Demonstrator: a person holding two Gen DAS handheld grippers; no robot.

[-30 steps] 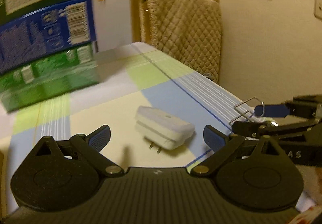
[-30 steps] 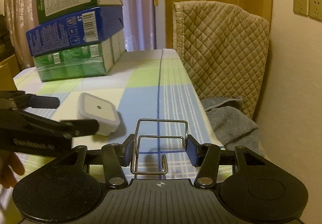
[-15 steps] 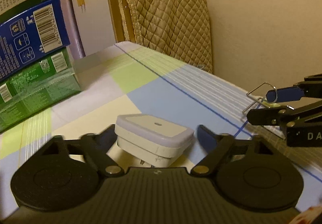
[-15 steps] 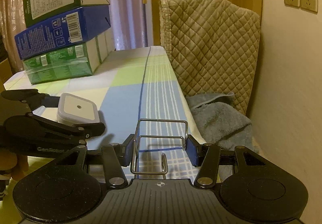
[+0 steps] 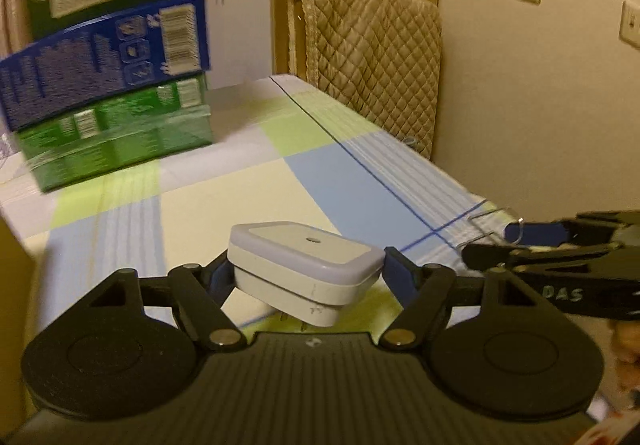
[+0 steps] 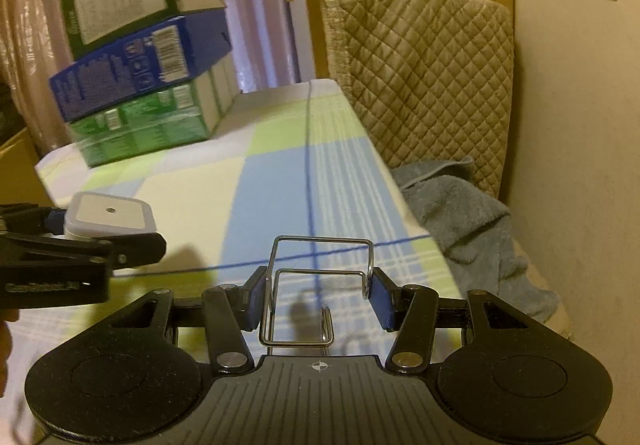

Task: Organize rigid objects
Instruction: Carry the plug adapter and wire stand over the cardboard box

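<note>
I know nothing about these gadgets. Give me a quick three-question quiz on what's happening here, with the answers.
1. True or false: the left gripper is empty.
2. What does the right gripper hold? A) a towel B) a bent wire holder C) a box
3. How many boxes make up the stack of boxes at the far end of the table?

Key:
1. False. The white plug-in adapter sits between its blue pads, held clear of the cloth.
2. B. The wire holder is clamped between its pads.
3. Three: dark green on top, blue in the middle, bright green at the bottom.
</note>
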